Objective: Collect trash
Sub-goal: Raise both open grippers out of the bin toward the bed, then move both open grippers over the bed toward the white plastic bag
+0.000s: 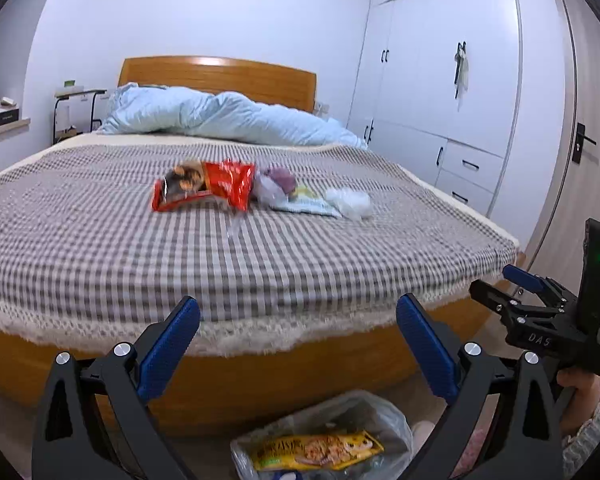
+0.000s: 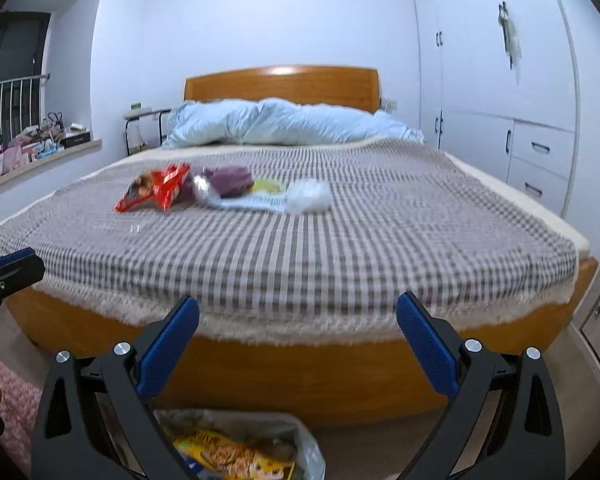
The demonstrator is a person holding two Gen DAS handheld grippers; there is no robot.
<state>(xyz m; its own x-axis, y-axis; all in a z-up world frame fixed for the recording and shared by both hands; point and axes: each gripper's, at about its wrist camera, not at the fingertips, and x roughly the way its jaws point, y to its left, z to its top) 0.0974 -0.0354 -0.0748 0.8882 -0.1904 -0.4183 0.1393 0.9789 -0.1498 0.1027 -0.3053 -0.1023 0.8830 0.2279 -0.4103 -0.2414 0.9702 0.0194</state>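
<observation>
Bedroom, checked bedspread (image 1: 180,248) on wooden bed, trash in a row mid-bed.
L gripper (image 1: 298,344) & R gripper (image 2: 298,340) both spread wide, nothing between fingers, held off the foot of the bed, well apart from the trash. On bed L to R: red snack bag (image 1: 208,190), purple wrapper (image 2: 228,180), pale blue flat packet (image 1: 312,204), white crumpled plastic (image 2: 310,196), all touching or just beside each other. Clear trash bag (image 1: 376,412) on floor below grippers, yellow snack pack (image 1: 316,450) inside.
</observation>
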